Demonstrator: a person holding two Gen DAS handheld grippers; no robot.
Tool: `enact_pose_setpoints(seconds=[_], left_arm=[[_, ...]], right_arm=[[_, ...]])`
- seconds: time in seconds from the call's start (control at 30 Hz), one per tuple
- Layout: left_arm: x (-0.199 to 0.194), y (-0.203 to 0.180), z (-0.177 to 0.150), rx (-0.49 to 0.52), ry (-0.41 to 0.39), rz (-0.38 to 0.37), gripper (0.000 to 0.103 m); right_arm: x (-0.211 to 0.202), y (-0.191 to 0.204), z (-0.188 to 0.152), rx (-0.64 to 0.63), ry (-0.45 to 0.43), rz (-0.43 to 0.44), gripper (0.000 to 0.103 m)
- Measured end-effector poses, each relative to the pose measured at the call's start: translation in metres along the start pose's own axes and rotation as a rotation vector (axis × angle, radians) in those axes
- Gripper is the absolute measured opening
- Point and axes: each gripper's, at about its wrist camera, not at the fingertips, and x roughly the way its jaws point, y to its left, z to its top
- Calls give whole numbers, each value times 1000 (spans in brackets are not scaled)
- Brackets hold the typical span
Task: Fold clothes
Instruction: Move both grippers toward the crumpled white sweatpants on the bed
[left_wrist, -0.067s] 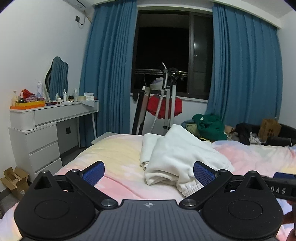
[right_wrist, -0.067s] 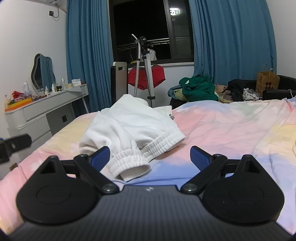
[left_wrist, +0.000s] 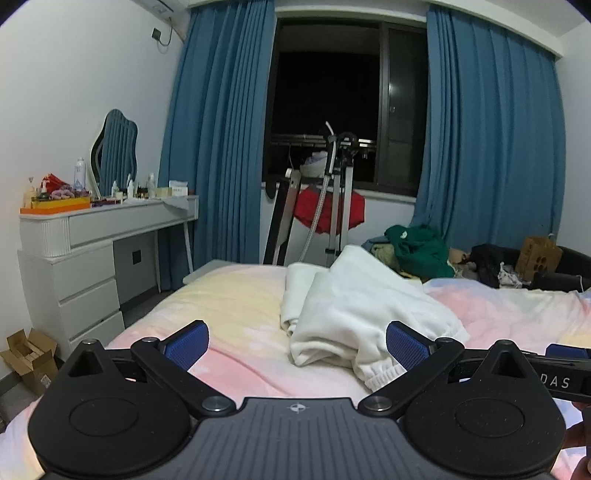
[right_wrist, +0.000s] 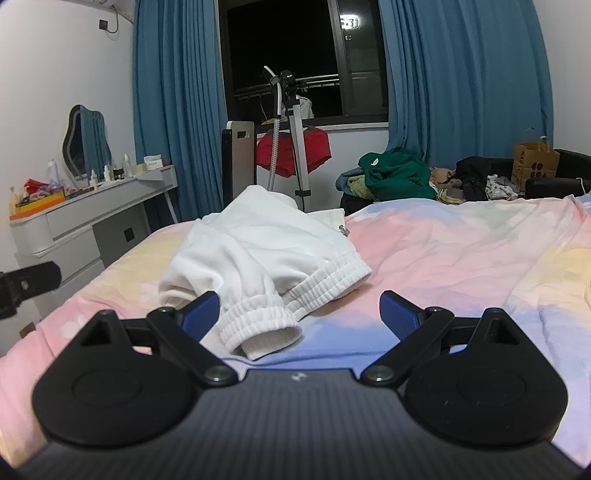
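A white sweatshirt (left_wrist: 354, 306) lies bunched in a heap on the pastel bed sheet (left_wrist: 229, 306), its ribbed cuff and hem toward me. It also shows in the right wrist view (right_wrist: 258, 254), with the cuff (right_wrist: 262, 328) nearest. My left gripper (left_wrist: 297, 345) is open and empty, just short of the heap's near edge. My right gripper (right_wrist: 299, 314) is open and empty, its fingers either side of the cuff, a little short of it. The right gripper's tip (left_wrist: 565, 354) shows at the left view's right edge.
A white dresser (left_wrist: 92, 266) with bottles and a mirror stands left of the bed. A garment steamer stand (right_wrist: 291, 147) with a red garment is past the bed's far end. A pile of green and dark clothes (right_wrist: 399, 173) and a paper bag (right_wrist: 535, 162) lie at the back right.
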Motion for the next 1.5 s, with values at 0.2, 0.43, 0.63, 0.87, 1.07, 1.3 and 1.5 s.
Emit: enact_pose_setpoints(seconds=[0.2, 0.43, 0.63, 0.87, 1.07, 1.3, 1.5], left_arm=[[1, 2, 3, 18, 59, 12, 103], [6, -3, -9, 57, 59, 9, 103], [8, -8, -11, 95, 47, 17, 103], [10, -1, -7, 71, 51, 20, 103], [7, 4, -3, 58, 51, 36, 103], [2, 16, 6, 16, 40, 53, 103], [-1, 21, 9, 9, 56, 44, 103]], right_arm=[[0, 1, -2, -9, -9, -1, 95], [4, 4, -8, -18, -7, 0, 95], [3, 5, -4, -23, -10, -1, 95], [0, 12, 2, -14, -28, -6, 95], [-3, 22, 5, -24, -28, -10, 95], [-9, 27, 15, -8, -13, -49, 95], [-10, 24, 20, 31, 34, -99, 95]])
